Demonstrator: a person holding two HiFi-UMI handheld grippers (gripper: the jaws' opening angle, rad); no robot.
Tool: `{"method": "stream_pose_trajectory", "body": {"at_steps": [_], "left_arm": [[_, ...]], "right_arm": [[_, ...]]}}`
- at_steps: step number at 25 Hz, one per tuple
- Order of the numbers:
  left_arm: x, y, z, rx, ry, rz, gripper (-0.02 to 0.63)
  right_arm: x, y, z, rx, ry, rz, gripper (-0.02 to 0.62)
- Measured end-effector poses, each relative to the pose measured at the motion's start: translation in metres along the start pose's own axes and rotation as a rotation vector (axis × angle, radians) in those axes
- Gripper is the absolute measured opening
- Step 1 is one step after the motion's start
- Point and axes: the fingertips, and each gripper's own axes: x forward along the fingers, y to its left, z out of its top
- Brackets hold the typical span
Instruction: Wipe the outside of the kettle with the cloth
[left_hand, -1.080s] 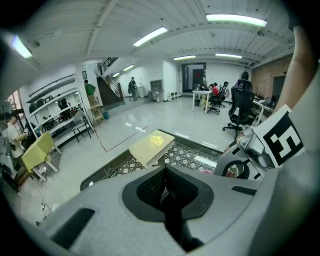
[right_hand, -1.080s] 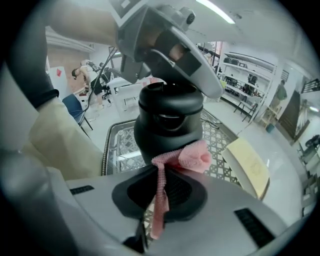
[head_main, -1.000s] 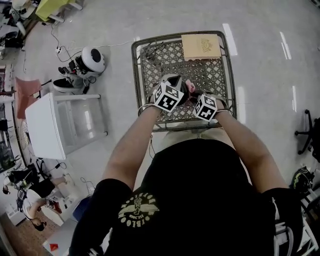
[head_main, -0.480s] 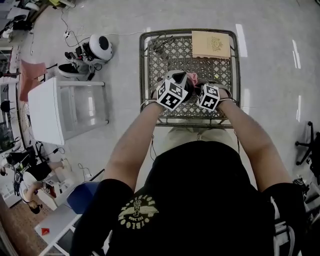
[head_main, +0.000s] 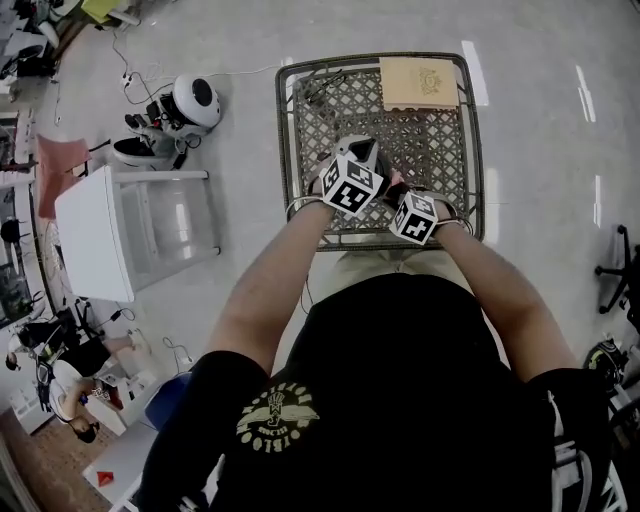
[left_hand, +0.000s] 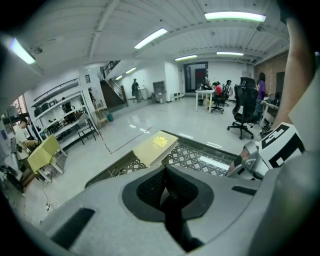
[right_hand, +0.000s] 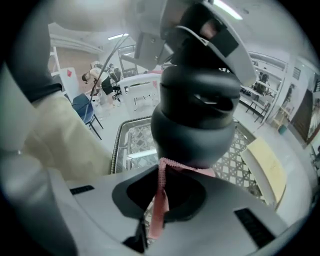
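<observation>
left gripper fingers clamped on dark grey round kettle, hold steady. right gripper fingers pinch pink cloth: press flat, sweep round imo.

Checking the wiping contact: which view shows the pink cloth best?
The right gripper view: the cloth hangs pinched in the right gripper, its top against the kettle. The head view barely shows it; the left gripper view shows none.

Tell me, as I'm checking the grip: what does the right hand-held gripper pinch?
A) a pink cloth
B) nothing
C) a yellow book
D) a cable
A: the right hand-held gripper is shut on the pink cloth, whose upper edge lies against the dark kettle.
</observation>
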Motion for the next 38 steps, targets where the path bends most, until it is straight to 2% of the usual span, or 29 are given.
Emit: {"method": "stream_pose_trajectory", "body": {"at_steps": [7, 13, 25, 32, 38], "left_arm": [[0.0, 0.0, -0.001, -0.008, 0.01, -0.013, 0.005], [0.0, -0.002, -0.001, 0.005, 0.002, -0.021, 0.005], [0.001, -0.003, 0.0, 0.014, -0.004, -0.022, 0.005], [0.0, -0.003, 0.002, 0.014, -0.004, -0.008, 0.005], [0.002, -0.003, 0.002, 0.012, -0.005, -0.005, 0.005]], "right_arm": [[0.008, 0.028, 0.027, 0.103, -0.062, -0.005, 0.026], [0.009, 0.04, 0.052, 0.139, -0.137, -0.005, 0.026], [0.016, 0.003, -0.006, 0.225, -0.032, -0.083, 0.026], [0.015, -0.037, -0.031, 0.153, 0.037, -0.112, 0.026], [0.019, -0.08, -0.031, 0.023, 0.075, -0.131, 0.026]]}}
